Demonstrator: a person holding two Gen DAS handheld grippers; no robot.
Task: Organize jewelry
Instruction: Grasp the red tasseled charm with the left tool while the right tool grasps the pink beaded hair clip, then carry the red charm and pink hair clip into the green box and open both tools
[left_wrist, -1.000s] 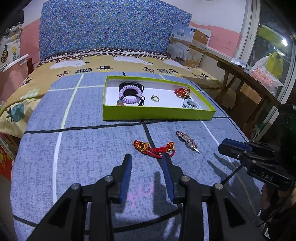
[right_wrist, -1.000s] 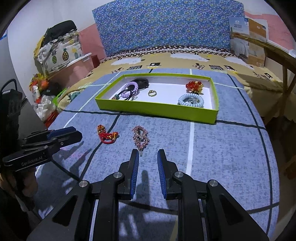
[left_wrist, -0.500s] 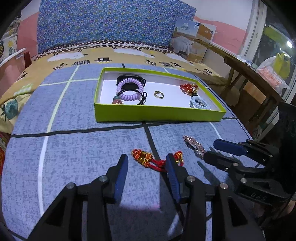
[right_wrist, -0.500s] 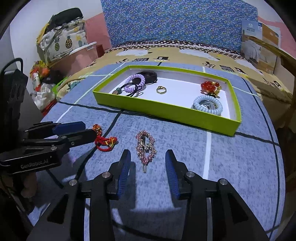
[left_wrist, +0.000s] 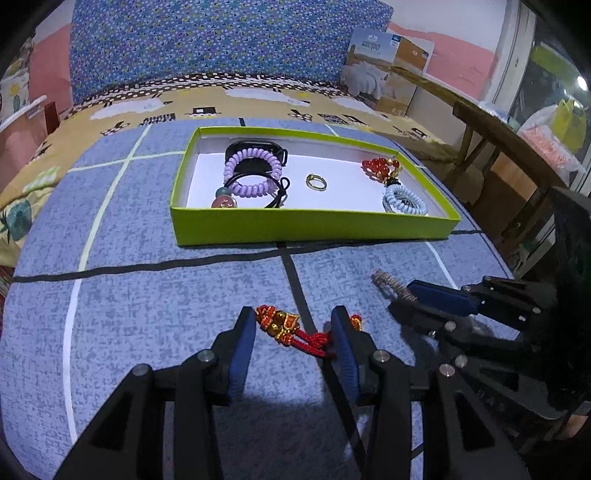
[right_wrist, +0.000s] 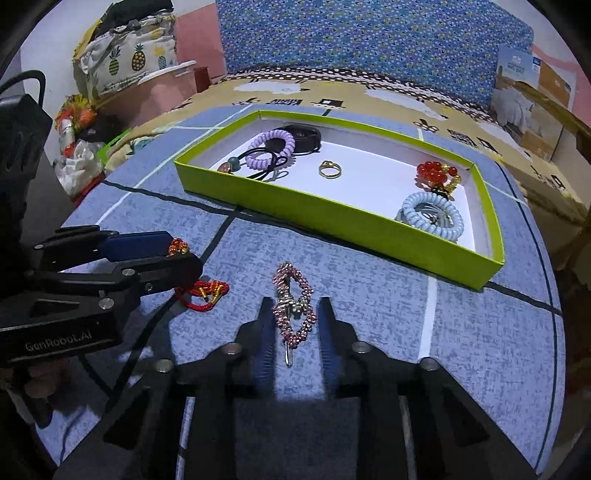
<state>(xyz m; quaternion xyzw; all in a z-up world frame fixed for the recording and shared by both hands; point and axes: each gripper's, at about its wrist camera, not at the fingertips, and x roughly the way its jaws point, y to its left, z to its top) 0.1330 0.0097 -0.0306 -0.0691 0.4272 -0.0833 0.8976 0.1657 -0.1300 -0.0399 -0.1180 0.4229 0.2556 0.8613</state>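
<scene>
Left wrist view: beyond the spread jaws, a green tray (left_wrist: 310, 230) already holds hair ties, beads and a ring. Two pieces remain on the blue cloth: a red tassel (left_wrist: 295, 328) between the left gripper (left_wrist: 295, 325) jaws, a beaded hair clip (right_wrist: 293, 306) between the spread right gripper (right_wrist: 293, 317) jaws.

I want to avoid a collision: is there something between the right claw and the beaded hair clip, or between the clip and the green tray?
Nothing visible does. The right claw is open around the hair clip, and only bare blue cloth separates it from the green tray.
</scene>
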